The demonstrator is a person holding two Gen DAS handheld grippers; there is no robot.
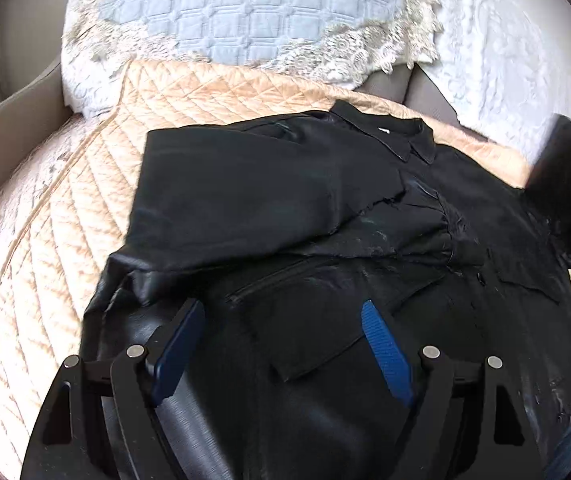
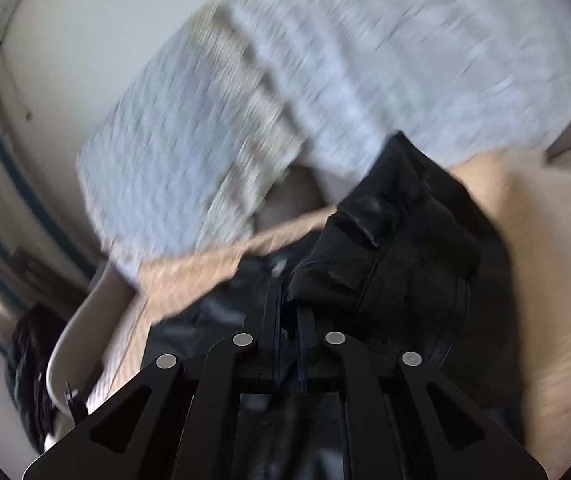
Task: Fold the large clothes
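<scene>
Leather like this black jacket (image 1: 285, 208) looks heavy, floppy and a bit slippery, so sleeve ends and hems are good spots to pinch. It lies half folded on the peach quilt (image 1: 65, 216). Left tool (image 1: 281, 356) is wide and holds nothing. Right tool (image 2: 289, 312) pinches a sleeve (image 2: 397, 248).
</scene>
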